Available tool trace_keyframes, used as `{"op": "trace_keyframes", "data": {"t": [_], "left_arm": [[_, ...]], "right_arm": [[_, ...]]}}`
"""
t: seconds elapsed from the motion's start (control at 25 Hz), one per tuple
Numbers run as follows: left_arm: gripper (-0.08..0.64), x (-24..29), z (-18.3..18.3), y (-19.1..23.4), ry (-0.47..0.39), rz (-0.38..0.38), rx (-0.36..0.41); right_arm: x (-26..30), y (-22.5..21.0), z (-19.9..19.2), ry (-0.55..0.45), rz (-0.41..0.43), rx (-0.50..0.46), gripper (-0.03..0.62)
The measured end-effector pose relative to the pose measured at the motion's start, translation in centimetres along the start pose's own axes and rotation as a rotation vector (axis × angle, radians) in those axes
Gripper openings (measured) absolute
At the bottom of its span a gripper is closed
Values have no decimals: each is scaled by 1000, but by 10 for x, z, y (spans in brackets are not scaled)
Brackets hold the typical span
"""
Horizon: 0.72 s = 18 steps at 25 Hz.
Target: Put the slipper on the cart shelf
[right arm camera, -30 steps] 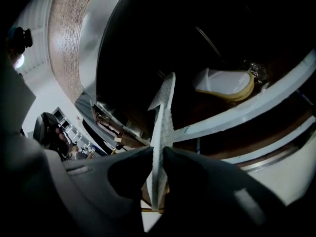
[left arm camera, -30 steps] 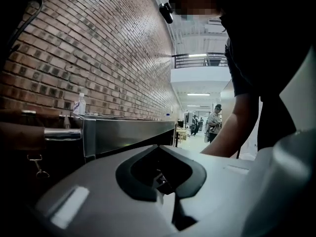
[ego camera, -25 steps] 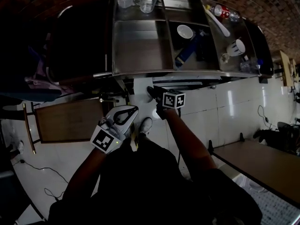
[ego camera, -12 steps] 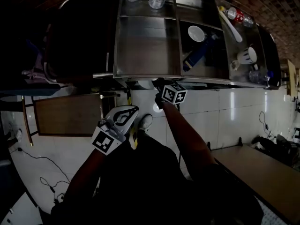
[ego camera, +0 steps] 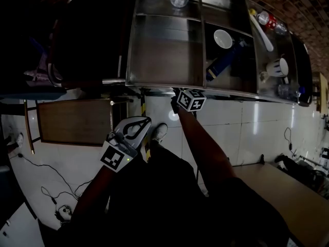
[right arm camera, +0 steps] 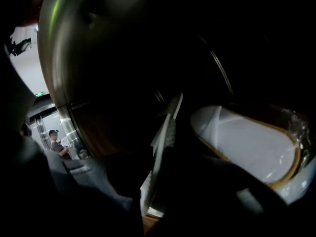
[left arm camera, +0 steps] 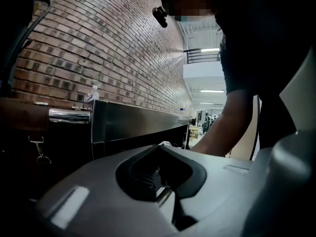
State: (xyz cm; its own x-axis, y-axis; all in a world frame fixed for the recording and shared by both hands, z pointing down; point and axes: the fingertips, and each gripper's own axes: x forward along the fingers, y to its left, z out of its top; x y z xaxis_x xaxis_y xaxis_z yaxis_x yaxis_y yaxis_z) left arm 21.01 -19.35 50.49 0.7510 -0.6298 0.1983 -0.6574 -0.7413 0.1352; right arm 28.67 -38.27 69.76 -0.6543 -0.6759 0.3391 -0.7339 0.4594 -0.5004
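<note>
1. As I look steeply down in the head view, the steel cart [ego camera: 164, 81] stands ahead of me, and its top compartments hold a white bowl [ego camera: 222, 38], a blue bottle [ego camera: 221, 66] and a mug [ego camera: 277, 67]. My right gripper [ego camera: 178, 93] reaches under the cart's front edge. My left gripper [ego camera: 148, 120] hangs nearer my body, just beside my white shoe [ego camera: 160, 133].
2. In the left gripper view, the fingers of my left gripper [left arm camera: 159, 149] meet at the tips with nothing between them. Past them are the cart's steel side [left arm camera: 138, 125] and a brick wall [left arm camera: 98, 43].
3. In the right gripper view, the jaws of my right gripper [right arm camera: 165, 147] are nearly together and pinch what looks like a thin white edge of the slipper [right arm camera: 247, 147]. Its white, tan-rimmed insole shows just right of the jaws, in the dark space under the steel top. I cannot tell whether it touches the shelf.
</note>
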Motion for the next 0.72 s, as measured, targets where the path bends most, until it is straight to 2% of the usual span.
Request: {"op": "trace_keyframes", "data": {"t": [0.24, 0.36, 0.44, 0.72], "left_arm": [[0, -3, 0, 0, 3, 12, -3], [1, -4, 1, 0, 0, 9, 6], [1, -6, 1, -1, -1, 10, 10], [1, -14, 4, 0, -4, 5, 14]], "right_arm": [[-3, -14, 4, 7, -130, -99, 112], [-3, -18, 2, 32, -161, -138, 211], [-6, -19, 3, 34, -185, -161, 247], [-24, -19, 15, -2, -226, -202, 267]]}}
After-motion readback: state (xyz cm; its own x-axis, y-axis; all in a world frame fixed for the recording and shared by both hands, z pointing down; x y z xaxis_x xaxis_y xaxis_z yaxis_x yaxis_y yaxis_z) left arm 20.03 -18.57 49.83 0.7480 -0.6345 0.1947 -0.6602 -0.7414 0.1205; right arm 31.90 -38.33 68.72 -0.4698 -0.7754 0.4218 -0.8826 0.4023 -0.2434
